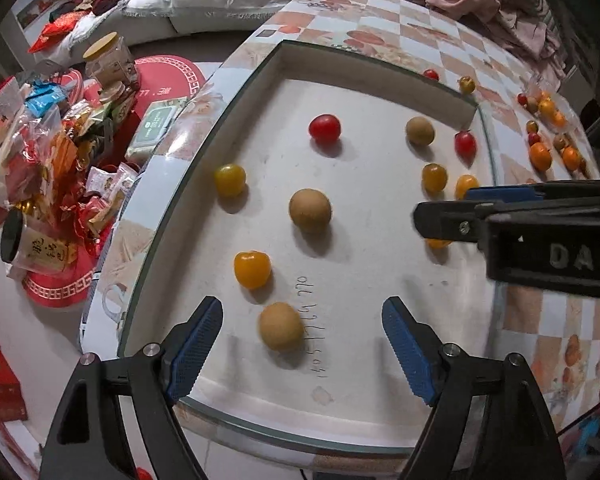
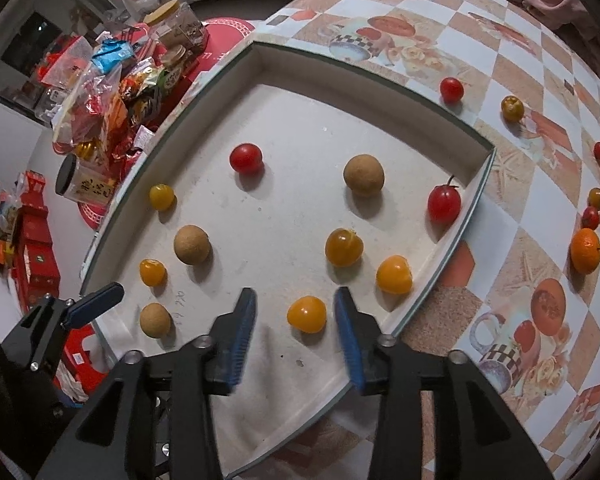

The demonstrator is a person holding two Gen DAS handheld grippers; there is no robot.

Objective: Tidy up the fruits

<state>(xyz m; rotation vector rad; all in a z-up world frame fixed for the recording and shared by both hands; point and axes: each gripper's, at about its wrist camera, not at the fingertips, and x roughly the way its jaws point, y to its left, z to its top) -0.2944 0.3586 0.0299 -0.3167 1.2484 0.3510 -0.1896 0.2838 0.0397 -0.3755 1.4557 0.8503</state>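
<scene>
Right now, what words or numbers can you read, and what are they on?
"DAS": white letters on the right gripper, cut off by the picture edge.
Handwritten digits on the white tray: too scrawled to read surely.
Green wipes pack, jar label and red mat: print too small or blurred.

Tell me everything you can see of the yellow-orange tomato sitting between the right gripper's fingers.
The yellow-orange tomato is small, round, smooth and glossy, with no stem showing. It rests on the white tray floor, near the front edge, casting a short shadow. The right gripper is open around it; both blue ribbed fingers stand clear of its skin. In the left wrist view it is mostly hidden behind the right gripper. No other fruit touches it.
</scene>
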